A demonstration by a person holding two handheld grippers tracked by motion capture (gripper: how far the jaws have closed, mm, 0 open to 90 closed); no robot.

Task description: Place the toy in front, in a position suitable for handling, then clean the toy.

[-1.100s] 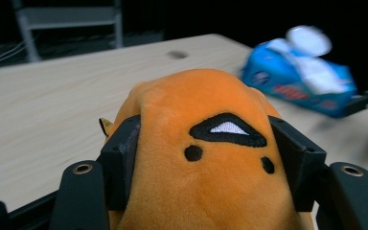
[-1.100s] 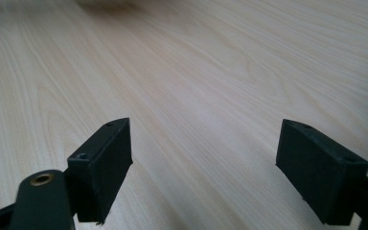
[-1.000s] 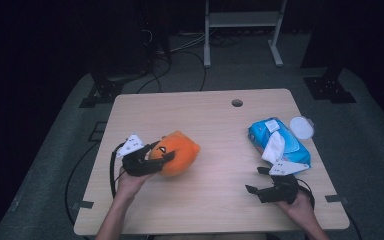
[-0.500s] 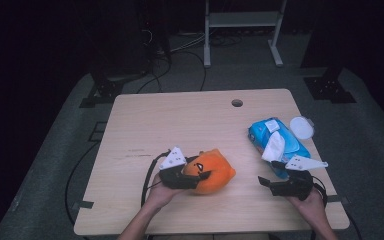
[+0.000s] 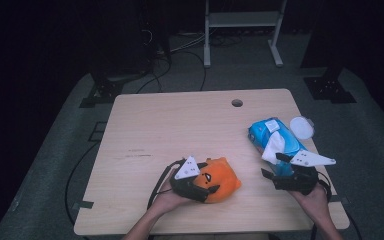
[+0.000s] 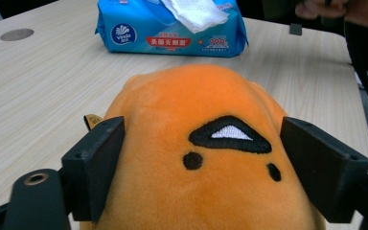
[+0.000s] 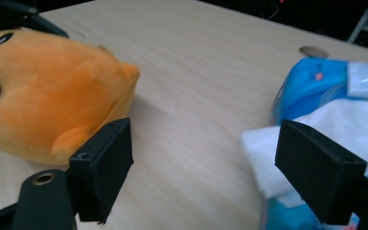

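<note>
An orange plush toy [image 5: 222, 179] with a stitched face lies on the wooden table [image 5: 180, 125] near its front edge. My left gripper [image 5: 210, 181] straddles it. In the left gripper view the plush [image 6: 206, 96] sits between the two jaws, which have just been opening and stand at its sides without squeezing it; my left gripper [image 6: 201, 143] is open. My right gripper [image 5: 272, 165] stands open at the near end of a blue pack of wet wipes [image 5: 275, 135]. Nothing lies between the jaws of my right gripper [image 7: 203, 143]. A white wipe [image 7: 316, 134] sticks out of the pack beside the right jaw.
A round white lid [image 5: 301, 127] lies right of the pack at the table's right edge. A small round hole [image 5: 237, 103] sits near the far edge. Cables and a white stand's legs [image 5: 240, 30] are on the floor beyond.
My left hand carried the plush rightward and down onto the table, and its jaws have spread apart around it. My right gripper shifted only slightly beside the wipes pack.
</note>
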